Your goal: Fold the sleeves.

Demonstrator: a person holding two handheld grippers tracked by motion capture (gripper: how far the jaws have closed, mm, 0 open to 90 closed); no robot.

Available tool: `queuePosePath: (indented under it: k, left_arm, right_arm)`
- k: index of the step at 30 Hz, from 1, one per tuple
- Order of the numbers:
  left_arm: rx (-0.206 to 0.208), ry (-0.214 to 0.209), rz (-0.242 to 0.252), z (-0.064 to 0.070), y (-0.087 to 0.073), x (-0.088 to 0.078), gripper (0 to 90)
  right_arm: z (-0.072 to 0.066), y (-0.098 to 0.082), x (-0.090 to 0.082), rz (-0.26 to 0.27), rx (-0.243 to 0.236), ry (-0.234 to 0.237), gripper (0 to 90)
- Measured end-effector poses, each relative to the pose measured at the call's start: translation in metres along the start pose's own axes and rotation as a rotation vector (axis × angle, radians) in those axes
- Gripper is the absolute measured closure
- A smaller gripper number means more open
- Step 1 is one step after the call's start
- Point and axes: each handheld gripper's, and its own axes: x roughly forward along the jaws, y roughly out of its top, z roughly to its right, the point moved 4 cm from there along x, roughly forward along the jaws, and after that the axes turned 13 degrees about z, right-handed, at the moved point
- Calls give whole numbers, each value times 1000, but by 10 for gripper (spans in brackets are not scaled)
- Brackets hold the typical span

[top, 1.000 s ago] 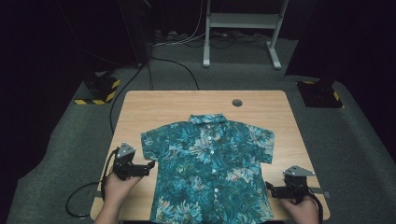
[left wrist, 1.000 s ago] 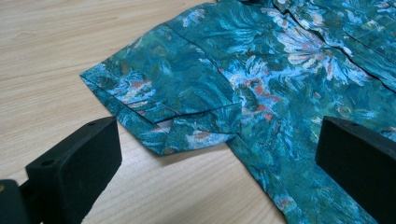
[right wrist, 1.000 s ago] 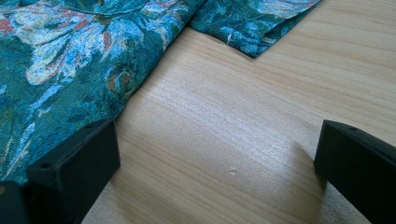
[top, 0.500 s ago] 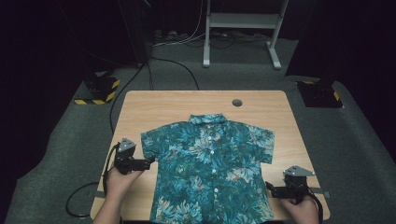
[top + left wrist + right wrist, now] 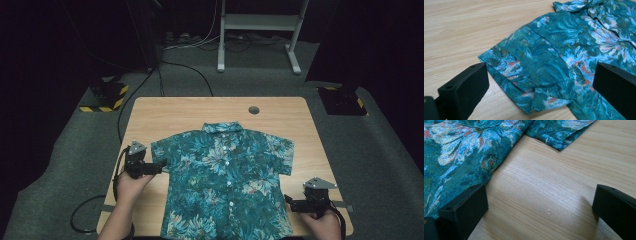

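I hold a claw in each hand over the wooden worktop, and the teal flowered shirt lies flat on it, front up and buttoned, its collar toward the far edge and its hem at the near edge. My left claw sits at the left side of the shirt, its tips just at the edge of the left short sleeve; along its own view the two black jaws stand spread wide, nothing between them pinched, with that sleeve lying in the gap and its cuff corner folded over on itself near the bottom. Bare wood shows to the left of the sleeve there. My right claw rests low at the near right part of the worktop, just beside the shirt's right side seam and close to the hem. In its own view the jaws are likewise spread apart and hold nothing: plain wood lies between them, the shirt's side edge runs past the left jaw, and the right sleeve's folded corner lies farther ahead, apart from both jaws. In the high view a small round hole is set in the worktop beyond the collar, and a black cable trails off the left claw over the grey floor.
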Motion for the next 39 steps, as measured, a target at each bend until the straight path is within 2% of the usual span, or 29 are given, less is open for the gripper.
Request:
queuePosePath:
  k: [10, 17, 24, 28, 39]
  left_arm:
    - [-7, 7, -6, -10, 3, 14, 8]
    - [-19, 31, -10, -20, 3, 23, 8]
    - [-44, 49, -17, -30, 0, 31, 9]
    - [-40, 53, -29, -33, -2, 37, 12]
    - [-63, 64, -45, -44, -6, 54, 26]
  right_arm:
    - [0, 0, 0, 0, 0, 0, 0]
    - [0, 0, 0, 0, 0, 0, 0]
    - [0, 0, 0, 0, -2, 1, 0]
    - [0, 0, 0, 0, -1, 0, 0]
    - [0, 0, 0, 1, -1, 1, 0]
